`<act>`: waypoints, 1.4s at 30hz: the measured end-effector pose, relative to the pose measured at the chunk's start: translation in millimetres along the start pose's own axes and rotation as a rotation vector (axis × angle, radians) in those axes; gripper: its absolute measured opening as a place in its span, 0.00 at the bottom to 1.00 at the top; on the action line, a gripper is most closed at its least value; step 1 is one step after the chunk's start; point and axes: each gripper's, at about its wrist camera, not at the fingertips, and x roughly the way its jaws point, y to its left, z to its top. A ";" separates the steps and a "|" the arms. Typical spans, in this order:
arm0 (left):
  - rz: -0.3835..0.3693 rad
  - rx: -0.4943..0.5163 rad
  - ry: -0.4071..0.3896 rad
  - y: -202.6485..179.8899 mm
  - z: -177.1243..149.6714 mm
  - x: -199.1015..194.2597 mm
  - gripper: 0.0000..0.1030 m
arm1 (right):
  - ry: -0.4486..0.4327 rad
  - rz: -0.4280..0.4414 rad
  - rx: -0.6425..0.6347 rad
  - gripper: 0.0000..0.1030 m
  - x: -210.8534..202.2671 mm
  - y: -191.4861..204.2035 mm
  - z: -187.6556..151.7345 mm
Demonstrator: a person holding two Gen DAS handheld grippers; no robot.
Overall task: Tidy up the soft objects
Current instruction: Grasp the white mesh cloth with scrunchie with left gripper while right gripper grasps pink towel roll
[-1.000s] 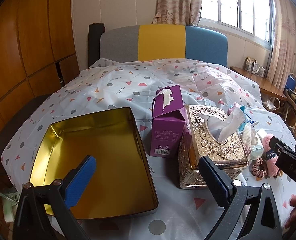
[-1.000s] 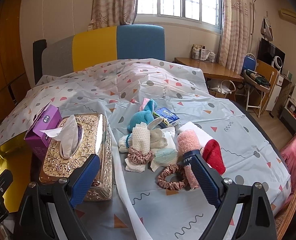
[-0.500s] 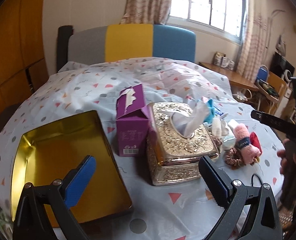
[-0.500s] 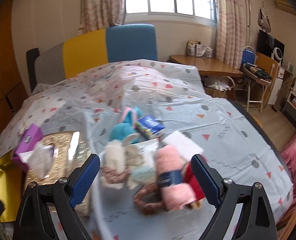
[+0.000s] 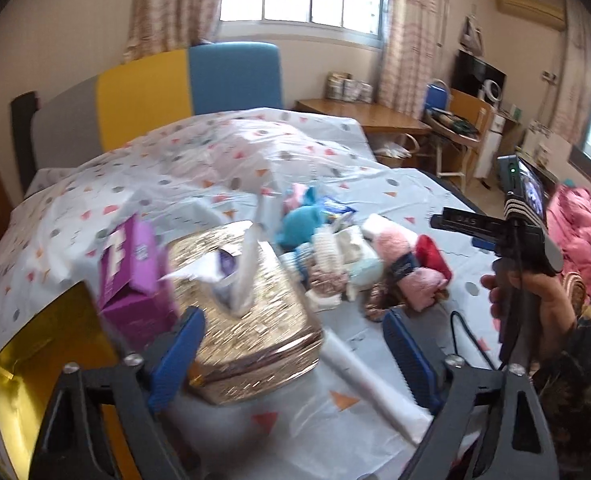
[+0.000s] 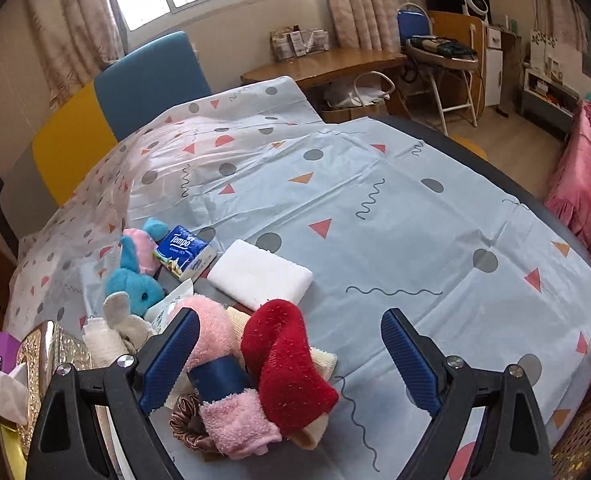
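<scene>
A pile of soft things lies on the patterned bed sheet (image 6: 375, 208): a red sock (image 6: 291, 364), a pink sock with a blue band (image 6: 223, 396), a blue plush rabbit (image 6: 135, 280), a white foam block (image 6: 259, 276), a Tempo tissue pack (image 6: 185, 250) and a brown scrunchie (image 6: 187, 428). My right gripper (image 6: 287, 354) is open, hovering just over the red and pink socks. My left gripper (image 5: 295, 354) is open and empty above the gold tissue box (image 5: 243, 308). The right gripper also shows in the left wrist view (image 5: 495, 232), held in a hand.
A purple tissue carton (image 5: 131, 272) stands left of the gold box, and a gold tray (image 5: 47, 360) lies at the far left. A wooden desk (image 6: 327, 68), chairs and a pink cloth (image 6: 583, 184) stand beyond the bed's right edge.
Both grippers have swung to the right. The right gripper has dropped closer to the sock pile, and the gold tray has slid to the left edge of the left view.
</scene>
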 end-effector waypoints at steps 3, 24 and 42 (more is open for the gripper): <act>-0.040 0.046 0.063 -20.1 22.6 28.1 0.62 | 0.010 0.024 0.046 0.91 0.2 -6.8 1.9; 0.097 0.183 0.365 -67.6 40.9 200.6 0.10 | -0.023 0.157 0.040 0.89 -7.5 -1.2 10.3; -0.134 -0.065 0.089 -2.6 99.4 91.9 0.08 | 0.288 0.065 -0.353 0.34 46.1 55.7 -41.2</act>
